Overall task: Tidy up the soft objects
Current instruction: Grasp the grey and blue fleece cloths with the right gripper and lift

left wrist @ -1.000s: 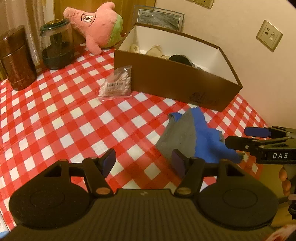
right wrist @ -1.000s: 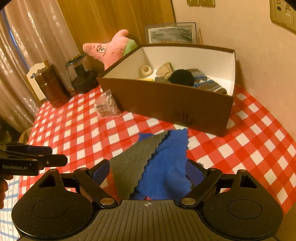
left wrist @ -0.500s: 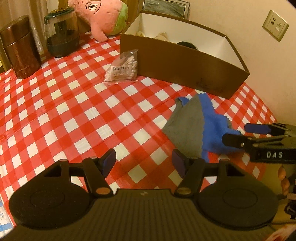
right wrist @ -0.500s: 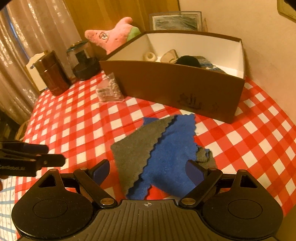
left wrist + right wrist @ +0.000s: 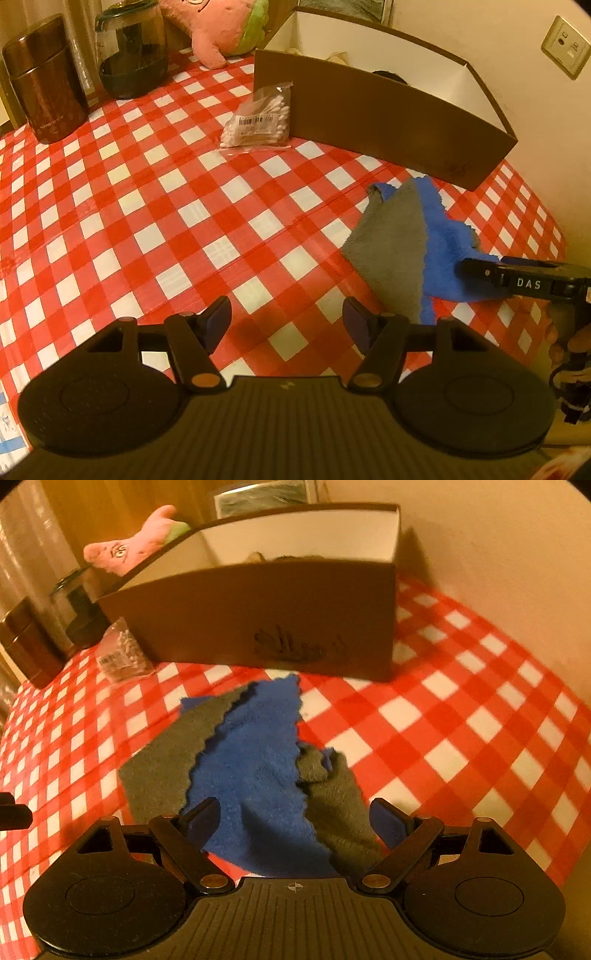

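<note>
A blue and grey cloth (image 5: pixel 255 768) lies crumpled on the red checked tablecloth in front of a brown cardboard box (image 5: pixel 266 620). My right gripper (image 5: pixel 295 821) hangs open low over the cloth's near edge, its fingers straddling the fabric without pressing it. In the left wrist view the same cloth (image 5: pixel 402 243) lies at the right, with the right gripper (image 5: pixel 491 273) over its blue part. My left gripper (image 5: pixel 286 319) is open above bare tablecloth, left of the cloth. A pink plush toy (image 5: pixel 221 26) lies behind the box.
A bag of cotton swabs (image 5: pixel 258 122) leans by the box's left corner. A brown canister (image 5: pixel 44 81) and a dark glass jar (image 5: pixel 131 51) stand at the back left. The wall with a socket (image 5: pixel 565 46) runs close on the right. A person's fingers (image 5: pixel 557 339) hold the right tool.
My right gripper has dropped toward the cloth, which now fills the space between its fingers. The left view has tilted slightly down; the left gripper stays over the same patch.
</note>
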### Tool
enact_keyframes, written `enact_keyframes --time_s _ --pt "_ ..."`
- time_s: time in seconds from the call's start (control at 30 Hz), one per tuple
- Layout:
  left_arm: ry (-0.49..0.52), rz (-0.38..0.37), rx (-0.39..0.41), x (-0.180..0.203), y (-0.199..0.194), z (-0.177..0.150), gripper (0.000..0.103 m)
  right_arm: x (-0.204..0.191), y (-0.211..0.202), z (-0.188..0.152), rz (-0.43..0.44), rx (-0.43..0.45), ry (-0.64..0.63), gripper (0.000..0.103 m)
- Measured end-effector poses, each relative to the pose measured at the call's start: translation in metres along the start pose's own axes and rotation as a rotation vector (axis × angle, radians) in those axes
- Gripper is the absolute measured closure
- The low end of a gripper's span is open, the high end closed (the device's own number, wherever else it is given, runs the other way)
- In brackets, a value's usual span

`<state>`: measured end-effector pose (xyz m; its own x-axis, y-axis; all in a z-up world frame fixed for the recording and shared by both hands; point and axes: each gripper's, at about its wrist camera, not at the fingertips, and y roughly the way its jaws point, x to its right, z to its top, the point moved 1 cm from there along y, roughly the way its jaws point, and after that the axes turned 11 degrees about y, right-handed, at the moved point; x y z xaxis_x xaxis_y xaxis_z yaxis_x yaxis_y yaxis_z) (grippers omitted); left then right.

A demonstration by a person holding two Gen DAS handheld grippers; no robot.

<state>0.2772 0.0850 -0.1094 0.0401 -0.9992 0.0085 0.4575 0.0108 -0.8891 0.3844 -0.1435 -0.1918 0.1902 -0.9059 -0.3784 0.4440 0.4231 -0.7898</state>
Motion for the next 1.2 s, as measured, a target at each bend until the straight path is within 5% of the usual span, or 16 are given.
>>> enact_keyframes --time_s 0.23,0.3,0.4,0.7,1.03,1.13,1.2 --pt "-0.007 0.008 -0.013 -0.004 0.006 0.000 0.039 -0.004 0.011 -0.007 0.038 -0.018 0.012 0.040" --pt "-0.012 0.008 -0.015 -0.004 0.007 0.000 0.039 -0.007 0.013 -0.007 0.028 -0.008 -0.015 0.077" --pt "-0.019 0.010 -0.018 -0.007 0.008 -0.001 0.039 -0.010 0.014 -0.002 0.030 -0.019 -0.053 0.097" --pt "-0.040 0.021 -0.020 -0.014 0.009 -0.001 0.039 -0.069 -0.012 0.010 0.097 0.180 -0.281 0.097" --pt "-0.065 0.040 -0.034 -0.023 0.014 -0.003 0.039 -0.099 0.039 -0.013 0.162 0.047 -0.358 0.096" --pt "-0.068 0.042 -0.038 -0.025 0.016 -0.003 0.039 -0.103 0.040 -0.013 0.169 0.026 -0.372 0.079" --pt "-0.070 0.039 -0.037 -0.025 0.017 -0.001 0.039 -0.104 0.035 -0.012 0.190 0.013 -0.382 0.035"
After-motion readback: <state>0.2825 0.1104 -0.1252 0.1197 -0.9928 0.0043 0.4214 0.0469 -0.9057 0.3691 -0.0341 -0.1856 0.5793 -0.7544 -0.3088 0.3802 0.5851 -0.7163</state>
